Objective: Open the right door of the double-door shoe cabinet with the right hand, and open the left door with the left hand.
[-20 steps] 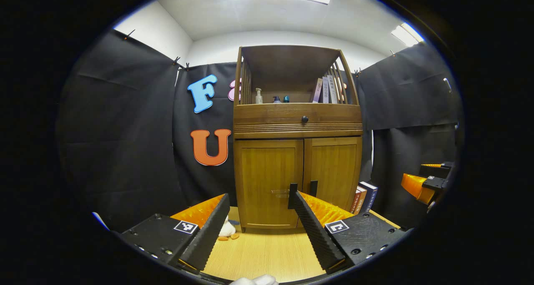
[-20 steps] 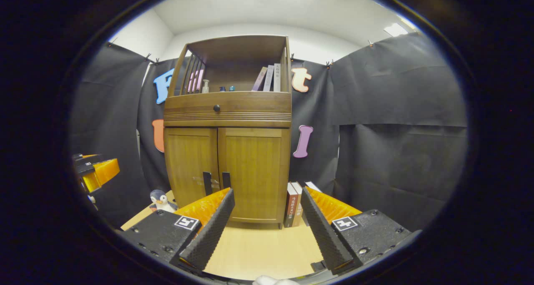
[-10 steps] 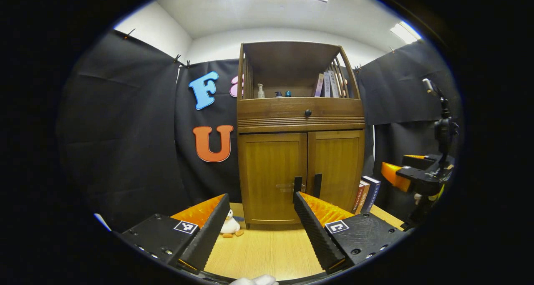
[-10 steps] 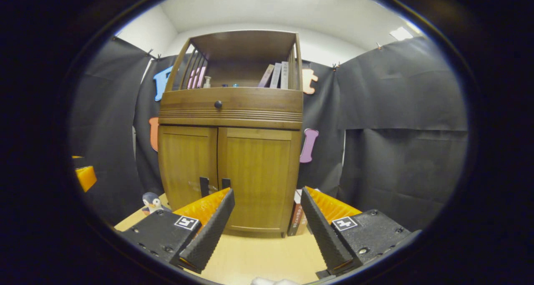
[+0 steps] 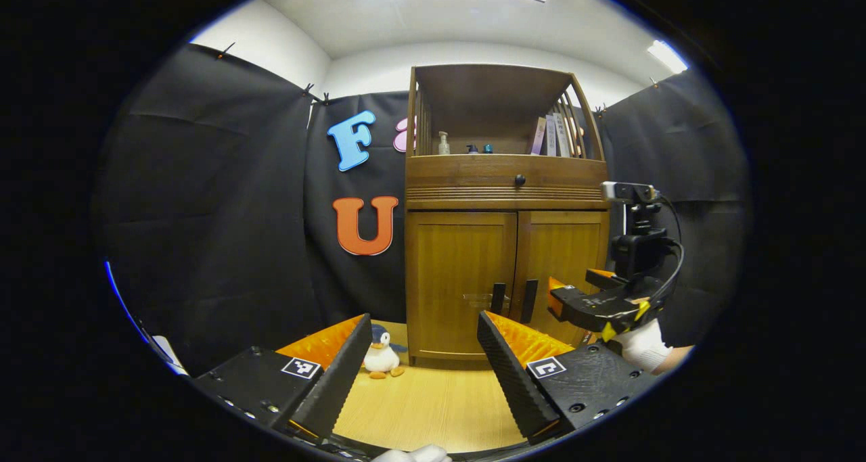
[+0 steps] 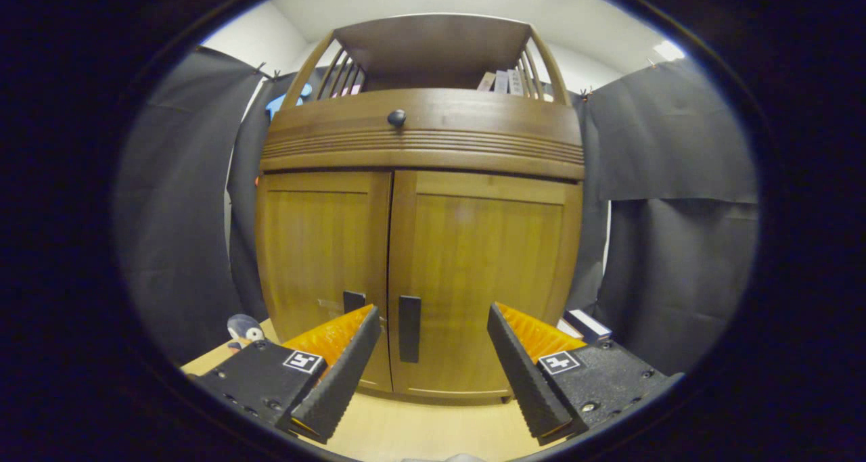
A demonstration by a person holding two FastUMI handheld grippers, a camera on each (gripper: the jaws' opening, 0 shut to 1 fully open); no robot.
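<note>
Black cloth walls the booth on all sides, under a white ceiling with bright panel lights. From my left gripper (image 5: 419, 374), whose fingers stand wide apart and empty, a toy penguin (image 5: 381, 354) sits on the pale wood floor (image 5: 433, 408) at 7 o'clock of the cabinet (image 5: 506, 245). Up on the open shelf are small bottles (image 5: 443, 143) at the left and books (image 5: 551, 134) at the right, above a drawer with one dark knob (image 5: 519, 179).

Both doors are flat shut, so I judge nothing of the task done yet. The left door (image 5: 460, 283) and right door (image 5: 565, 266) meet at the centre, each with a dark vertical handle beside the seam. At 3 o'clock of the cabinet my right gripper (image 5: 575, 303) hangs in front of the right door, a white-gloved hand (image 5: 639, 345) behind it.

In the right gripper view, those fingers (image 6: 342, 374) are also spread and hold nothing; the right handle (image 6: 408, 328) stands between them, near but untouched. Left to do: grip and pull that door, then the other one.
</note>
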